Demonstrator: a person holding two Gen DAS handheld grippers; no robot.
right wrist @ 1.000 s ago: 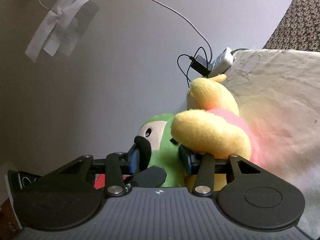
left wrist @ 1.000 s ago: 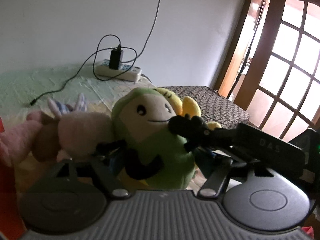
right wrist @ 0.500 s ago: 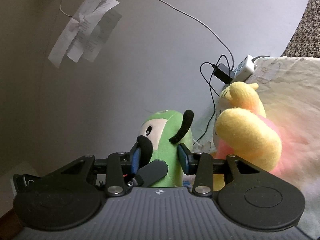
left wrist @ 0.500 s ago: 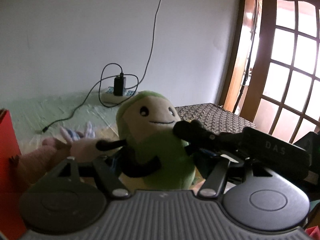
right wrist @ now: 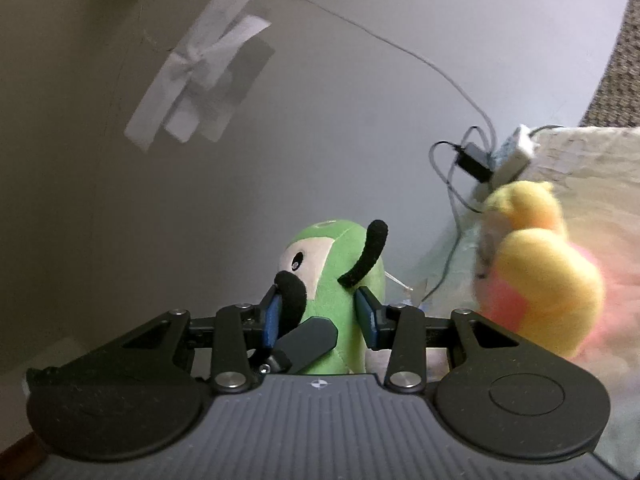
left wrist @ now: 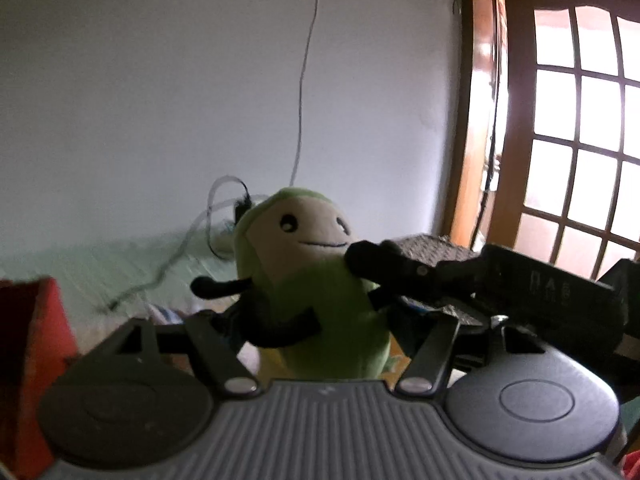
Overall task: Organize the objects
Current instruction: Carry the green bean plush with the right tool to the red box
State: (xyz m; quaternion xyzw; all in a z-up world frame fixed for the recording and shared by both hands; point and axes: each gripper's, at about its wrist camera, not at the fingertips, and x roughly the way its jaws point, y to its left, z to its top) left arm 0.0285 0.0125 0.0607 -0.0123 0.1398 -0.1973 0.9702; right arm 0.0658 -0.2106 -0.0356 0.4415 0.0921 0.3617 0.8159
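A green plush toy (left wrist: 316,304) with a cream smiling face and thin black arms hangs above the bed, held from two sides. My left gripper (left wrist: 320,316) is shut on its lower body, its fingertips hidden behind the plush. In the right wrist view the same green plush toy (right wrist: 336,276) sits between the blue pads (right wrist: 273,317) of my right gripper (right wrist: 320,316), which is shut on its body and one black arm. The right gripper's body (left wrist: 552,292) reaches in from the right in the left wrist view.
A yellow and pink plush (right wrist: 540,280) lies on the pale bed sheet (right wrist: 592,168). A power strip (right wrist: 516,152) with a charger and cables sits by the wall. A red box (left wrist: 32,360) is at the left, and a glazed wooden door (left wrist: 560,160) at the right.
Both grippers have lifted the green plush up off the bed. The pink plush has dropped out of the left view, and the yellow plush has stayed behind on the sheet.
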